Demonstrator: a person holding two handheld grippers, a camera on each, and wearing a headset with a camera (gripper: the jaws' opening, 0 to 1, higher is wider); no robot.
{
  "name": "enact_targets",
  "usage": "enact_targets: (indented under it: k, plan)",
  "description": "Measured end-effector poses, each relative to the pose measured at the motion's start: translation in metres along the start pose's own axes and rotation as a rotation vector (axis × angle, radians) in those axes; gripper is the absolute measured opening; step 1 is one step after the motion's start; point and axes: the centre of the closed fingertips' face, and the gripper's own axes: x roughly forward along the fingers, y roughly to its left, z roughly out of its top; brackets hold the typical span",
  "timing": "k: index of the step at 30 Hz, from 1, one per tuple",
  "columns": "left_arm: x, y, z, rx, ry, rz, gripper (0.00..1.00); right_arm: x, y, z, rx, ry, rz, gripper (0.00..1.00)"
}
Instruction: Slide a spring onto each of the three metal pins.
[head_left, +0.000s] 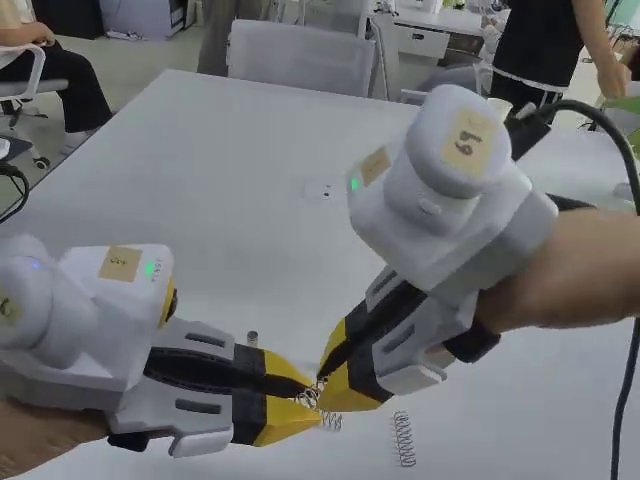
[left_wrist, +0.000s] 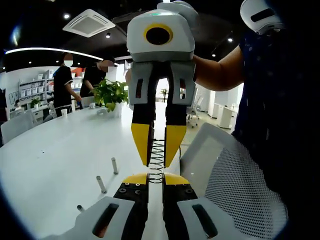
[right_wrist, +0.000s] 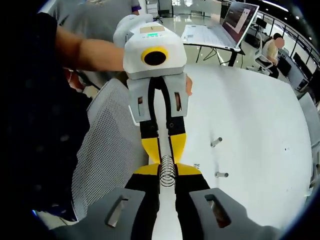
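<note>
Spring (head_left: 312, 396): it sits low in the middle of the head view, bridging your two grippers, with its long axis running from one to the other. To its left, the pins (left_wrist: 114, 165) stand upright on the desk (head_left: 200, 180). Your left gripper (head_left: 308, 402) has narrow fingers nipping one end, and your right gripper (head_left: 331, 387) nips the other. Your left looks nearer the pins. A spare spring (head_left: 403, 438) lies at lower right.
</note>
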Motion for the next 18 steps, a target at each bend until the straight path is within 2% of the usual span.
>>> enact_targets:
  k: [8,18]
  plan:
    - [-0.0035,0.0056,0.0038,0.009,-0.032,0.028,0.01,-0.0031,-0.0045,0.0082,-0.025,0.002,0.006,0.08]
    - [-0.0014,0.0091,0.0043,0.021,-0.051,0.044,0.03,-0.0049,-0.0050,0.0049,-0.040,0.053,0.006,0.08]
